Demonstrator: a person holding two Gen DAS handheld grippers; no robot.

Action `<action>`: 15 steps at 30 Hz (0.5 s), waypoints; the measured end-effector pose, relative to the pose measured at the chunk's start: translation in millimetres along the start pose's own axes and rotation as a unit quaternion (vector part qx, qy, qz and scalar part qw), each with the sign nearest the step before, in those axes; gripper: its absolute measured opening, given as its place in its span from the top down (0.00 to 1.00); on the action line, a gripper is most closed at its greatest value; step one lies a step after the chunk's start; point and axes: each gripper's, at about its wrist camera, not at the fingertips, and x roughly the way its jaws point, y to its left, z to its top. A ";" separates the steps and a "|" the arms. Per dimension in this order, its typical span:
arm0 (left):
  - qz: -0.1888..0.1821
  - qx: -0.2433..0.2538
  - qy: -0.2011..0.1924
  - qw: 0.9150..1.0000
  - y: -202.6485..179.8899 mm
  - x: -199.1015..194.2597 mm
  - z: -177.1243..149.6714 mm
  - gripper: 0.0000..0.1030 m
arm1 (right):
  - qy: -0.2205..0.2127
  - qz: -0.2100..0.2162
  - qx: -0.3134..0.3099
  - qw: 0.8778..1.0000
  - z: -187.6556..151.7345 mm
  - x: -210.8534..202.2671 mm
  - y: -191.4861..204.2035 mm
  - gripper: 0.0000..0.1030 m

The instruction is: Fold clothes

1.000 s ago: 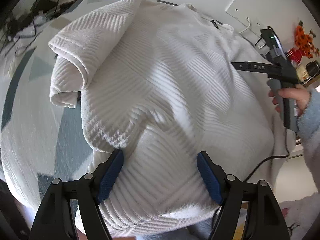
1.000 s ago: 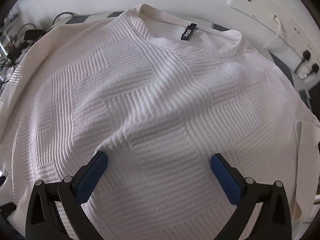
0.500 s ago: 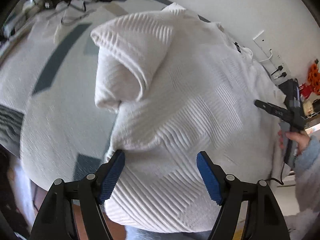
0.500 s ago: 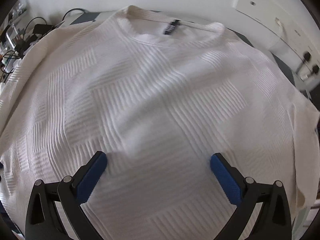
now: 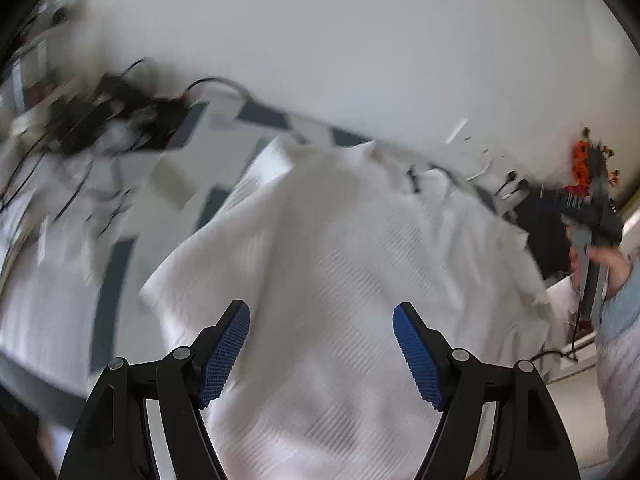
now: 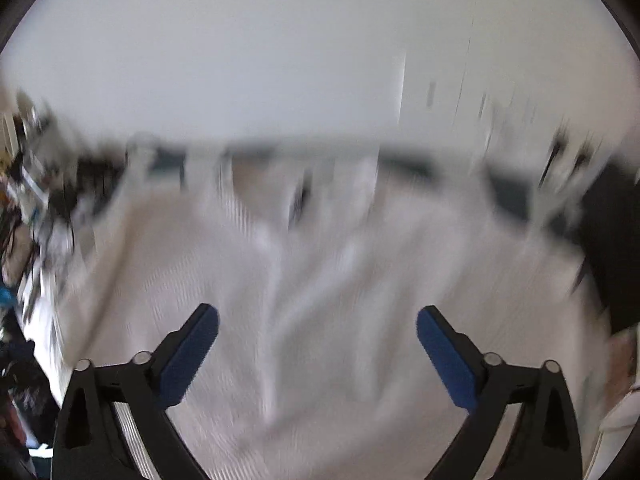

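A white ribbed sweater (image 5: 344,264) lies spread on a grey-and-white patterned surface (image 5: 120,264), its left sleeve folded in over the body. My left gripper (image 5: 322,316) hangs above the sweater's near part, jaws wide apart, nothing between the blue pads. In the same view the right gripper's dark body (image 5: 592,216) shows at the far right, held by a hand in a light blue sleeve. The right wrist view is badly blurred: the sweater (image 6: 320,300) fills it, and my right gripper (image 6: 318,320) stands open and empty above it.
A tangle of black cables and plugs (image 5: 108,116) lies at the far left of the surface. A white wall (image 5: 360,40) with sockets (image 5: 460,132) runs behind. An orange object (image 5: 582,160) sits at the far right.
Both grippers have risen away from the sweater and tilted up, so the wall now fills the top of both views. The sweater looks smaller and further off. Both stayed open.
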 end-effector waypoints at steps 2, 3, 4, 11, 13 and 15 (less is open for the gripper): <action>-0.006 0.004 0.012 1.000 -10.7 24.2 6.3 0.28 | -0.037 0.009 0.004 0.999 36.4 -10.2 -7.1 0.05; -0.006 0.005 0.019 1.000 -15.3 37.9 8.4 0.28 | -0.053 0.015 0.007 0.998 58.4 -11.9 -11.8 0.05; -0.005 0.004 0.027 1.000 -19.0 51.5 9.5 0.28 | -0.057 0.019 0.008 0.998 74.7 5.6 -21.2 0.05; 0.057 -0.004 0.070 0.996 -17.6 119.3 11.3 0.28 | 0.019 0.080 -0.046 0.996 63.5 88.2 -16.1 0.65; 0.088 0.004 0.072 0.994 -13.0 131.3 17.0 0.28 | 0.052 0.110 -0.042 0.992 57.5 131.3 -8.8 0.69; 0.117 0.010 0.071 0.991 -6.4 141.3 24.2 0.28 | 0.071 0.134 -0.043 0.987 58.0 162.7 2.8 0.68</action>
